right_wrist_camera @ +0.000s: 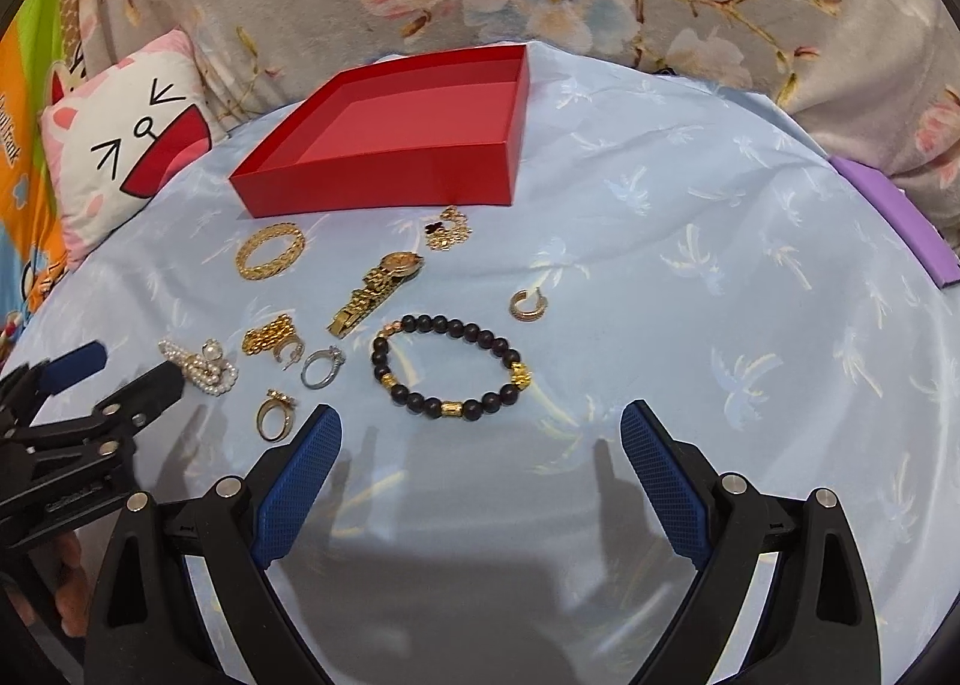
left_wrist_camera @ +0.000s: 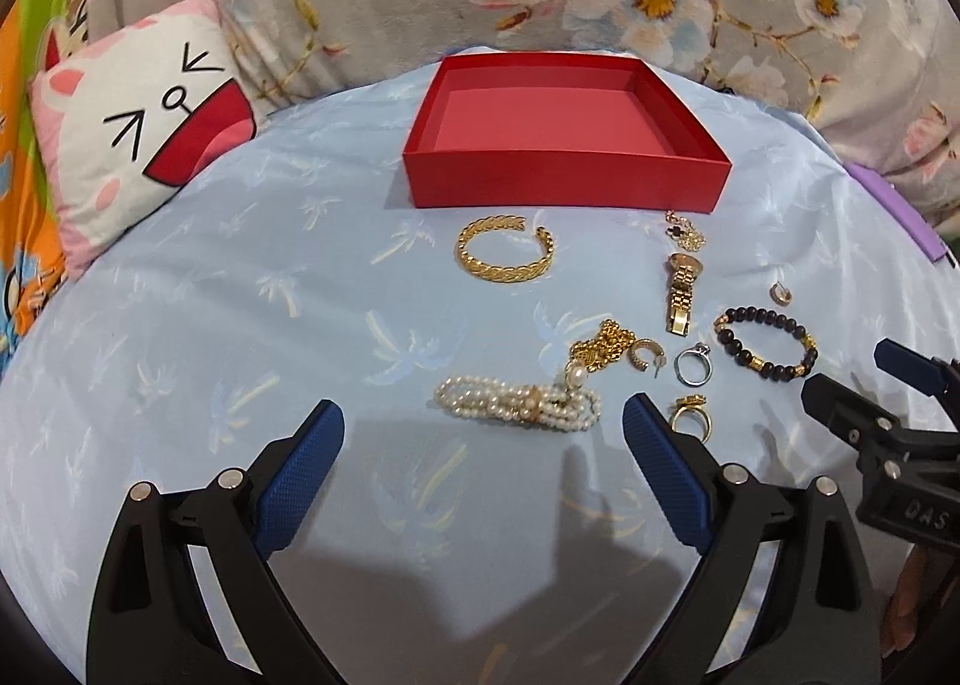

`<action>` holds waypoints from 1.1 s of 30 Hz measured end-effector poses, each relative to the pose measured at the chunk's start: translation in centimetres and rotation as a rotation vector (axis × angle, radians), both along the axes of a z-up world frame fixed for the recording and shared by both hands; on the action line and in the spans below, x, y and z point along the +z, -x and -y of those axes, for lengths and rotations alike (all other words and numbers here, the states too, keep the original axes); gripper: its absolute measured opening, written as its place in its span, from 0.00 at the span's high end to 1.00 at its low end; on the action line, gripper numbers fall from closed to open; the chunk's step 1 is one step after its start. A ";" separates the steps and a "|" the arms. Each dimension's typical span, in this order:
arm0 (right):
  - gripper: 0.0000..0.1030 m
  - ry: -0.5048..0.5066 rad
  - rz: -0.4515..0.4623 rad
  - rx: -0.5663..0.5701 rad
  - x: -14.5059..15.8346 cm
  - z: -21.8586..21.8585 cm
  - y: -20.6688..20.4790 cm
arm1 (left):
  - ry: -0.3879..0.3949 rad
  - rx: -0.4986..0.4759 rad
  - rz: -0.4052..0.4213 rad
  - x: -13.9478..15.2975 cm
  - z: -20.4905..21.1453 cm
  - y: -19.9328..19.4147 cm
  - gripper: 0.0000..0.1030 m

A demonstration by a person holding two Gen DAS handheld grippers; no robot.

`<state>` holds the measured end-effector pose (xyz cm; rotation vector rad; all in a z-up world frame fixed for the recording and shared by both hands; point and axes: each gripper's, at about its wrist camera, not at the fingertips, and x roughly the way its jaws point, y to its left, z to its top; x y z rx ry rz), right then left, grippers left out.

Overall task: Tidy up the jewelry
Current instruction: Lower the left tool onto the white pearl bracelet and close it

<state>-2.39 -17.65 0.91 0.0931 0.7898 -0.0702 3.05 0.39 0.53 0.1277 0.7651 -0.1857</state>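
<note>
My left gripper (left_wrist_camera: 483, 433): spread wide, empty, low in frame; pearl bracelet (left_wrist_camera: 519, 400) between its tips
My right gripper (right_wrist_camera: 480, 436): spread wide, empty; bead bracelet (right_wrist_camera: 447, 365) just above
Red box (left_wrist_camera: 564, 181): upper centre, on the bed

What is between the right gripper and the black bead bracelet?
Nothing visible. The right gripper is open, and the black bead bracelet lies just ahead of its fingertips on bare blue cloth. The gold ring sits off to the left, beside the left fingertip, not in the way.
</note>
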 end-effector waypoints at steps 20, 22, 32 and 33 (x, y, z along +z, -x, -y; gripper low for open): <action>0.10 0.003 0.024 0.002 0.4 0.0 0.4 | 0.031 0.122 -0.124 -1.9 -1.5 -3.5 0.18; 0.10 0.003 0.026 0.002 0.4 0.0 0.4 | 0.031 0.117 -0.134 -2.0 -1.4 -3.6 0.18; 0.10 0.003 0.025 0.003 0.3 0.0 0.3 | 0.048 0.120 -0.112 -1.7 -1.8 -5.5 0.41; 0.10 0.004 0.026 0.002 0.4 0.0 0.4 | 0.052 0.115 -0.112 -1.7 -1.9 -5.4 0.42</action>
